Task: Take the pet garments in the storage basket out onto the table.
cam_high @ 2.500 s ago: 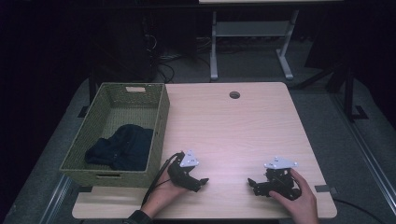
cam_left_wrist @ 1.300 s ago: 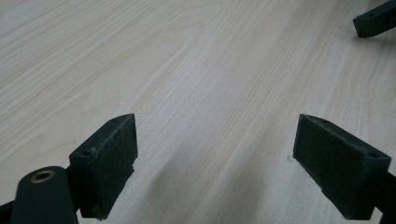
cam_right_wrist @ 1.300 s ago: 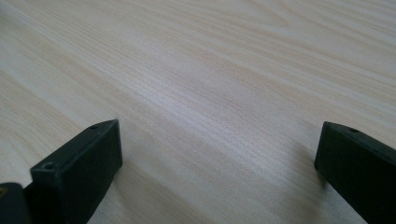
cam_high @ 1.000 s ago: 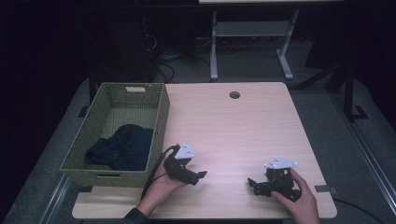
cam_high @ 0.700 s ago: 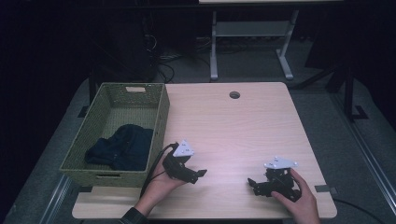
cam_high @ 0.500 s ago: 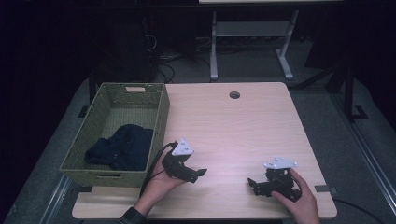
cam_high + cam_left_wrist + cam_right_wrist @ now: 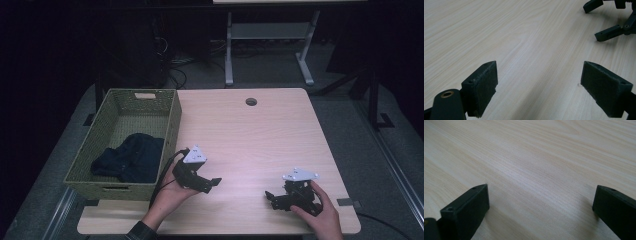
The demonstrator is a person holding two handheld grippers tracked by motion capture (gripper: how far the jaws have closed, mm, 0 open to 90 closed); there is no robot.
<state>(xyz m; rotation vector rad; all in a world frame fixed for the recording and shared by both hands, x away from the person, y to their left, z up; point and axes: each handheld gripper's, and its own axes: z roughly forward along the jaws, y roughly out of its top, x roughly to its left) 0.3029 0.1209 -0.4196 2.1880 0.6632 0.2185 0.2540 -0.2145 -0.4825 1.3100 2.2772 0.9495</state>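
Observation:
My left gripper (image 7: 212,183) is held in a hand just right of the woven basket (image 7: 172,122), a little above the wooden table (image 7: 250,135), jaws pointing right. In the left gripper view it (image 7: 539,92) stands open with bare wood between its pads (image 7: 484,85), and the right gripper (image 7: 610,31) shows at the upper right. My right gripper (image 7: 270,197) rests near the table's front right, jaws pointing left. In the right gripper view it (image 7: 541,212) is open over bare wood. A dark blue cloth (image 7: 131,157) lies crumpled in the basket.
The basket takes up the table's left side. A round cable hole (image 7: 251,101) sits near the far edge. Beyond the table stands a metal frame (image 7: 267,35) on a dark floor.
My left gripper has risen slightly and shifted a little left and away, toward the basket. The right gripper and the cloth have stayed put.

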